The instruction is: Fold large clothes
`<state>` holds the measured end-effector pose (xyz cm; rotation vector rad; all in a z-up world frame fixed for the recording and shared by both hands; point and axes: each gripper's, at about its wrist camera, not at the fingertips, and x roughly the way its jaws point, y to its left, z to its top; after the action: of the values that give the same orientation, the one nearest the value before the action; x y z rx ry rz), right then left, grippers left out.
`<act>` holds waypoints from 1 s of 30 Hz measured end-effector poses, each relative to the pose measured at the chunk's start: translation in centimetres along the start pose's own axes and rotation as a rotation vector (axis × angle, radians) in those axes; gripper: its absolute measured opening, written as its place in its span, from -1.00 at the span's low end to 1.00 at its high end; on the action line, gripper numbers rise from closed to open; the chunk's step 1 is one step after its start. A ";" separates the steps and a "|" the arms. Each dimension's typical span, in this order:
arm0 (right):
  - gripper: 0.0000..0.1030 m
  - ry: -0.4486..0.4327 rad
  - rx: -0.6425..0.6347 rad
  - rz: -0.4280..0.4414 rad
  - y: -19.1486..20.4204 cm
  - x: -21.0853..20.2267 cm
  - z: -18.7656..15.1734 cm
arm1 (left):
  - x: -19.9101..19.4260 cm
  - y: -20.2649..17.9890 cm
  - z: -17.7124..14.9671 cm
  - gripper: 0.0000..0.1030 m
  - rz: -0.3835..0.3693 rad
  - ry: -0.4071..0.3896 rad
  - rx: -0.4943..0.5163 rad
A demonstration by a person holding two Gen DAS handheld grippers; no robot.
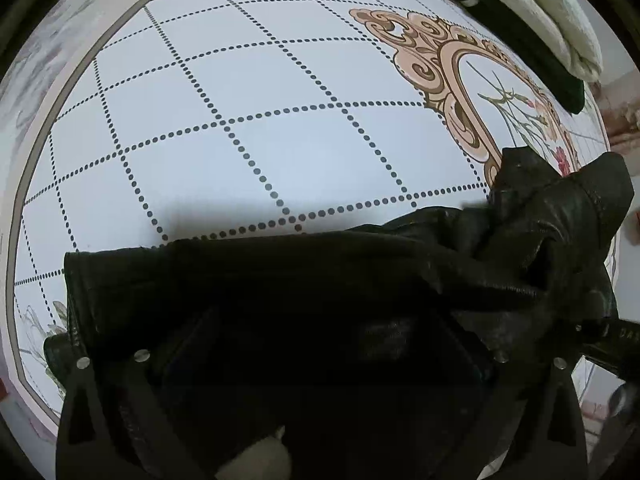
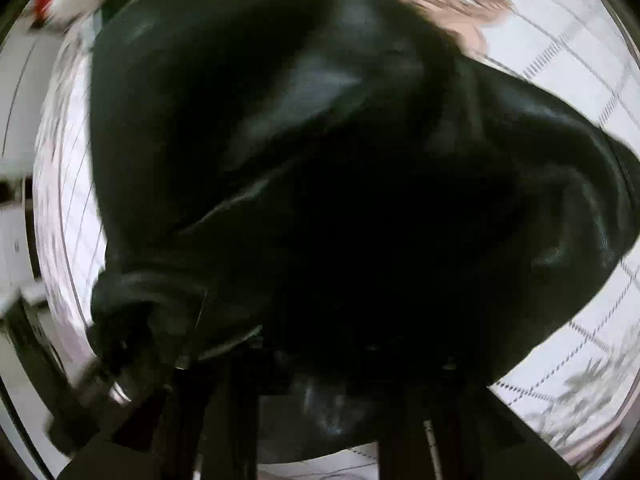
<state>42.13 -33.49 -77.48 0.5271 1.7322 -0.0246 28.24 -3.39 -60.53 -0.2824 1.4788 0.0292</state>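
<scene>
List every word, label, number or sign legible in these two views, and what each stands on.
"DA...": pale letters on the black bar at the right edge of the left wrist view, cut off by the frame; the rest cannot be read.
Black leather jacket: no readable text.
Patterned tablecloth: dotted grid and floral ornament only, no words.
Right wrist view: motion-blurred; nothing can be read.
</scene>
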 end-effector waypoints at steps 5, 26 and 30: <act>-0.80 -0.026 -0.179 0.117 4.0 -4.8 -0.7 | -3.1 -0.3 -0.5 1.00 0.020 -0.058 -0.017; 0.50 -0.190 0.118 0.190 -9.5 -9.7 -2.0 | -5.9 -5.3 -0.2 1.00 0.072 -0.086 -0.045; 0.50 -0.163 0.200 0.274 -15.6 -4.8 -2.7 | -1.0 -8.1 1.4 1.00 0.109 -0.014 -0.026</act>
<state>34.66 -48.21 -76.46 0.8829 1.4952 -0.0455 31.09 -10.77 -58.07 -0.2219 1.4792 0.1374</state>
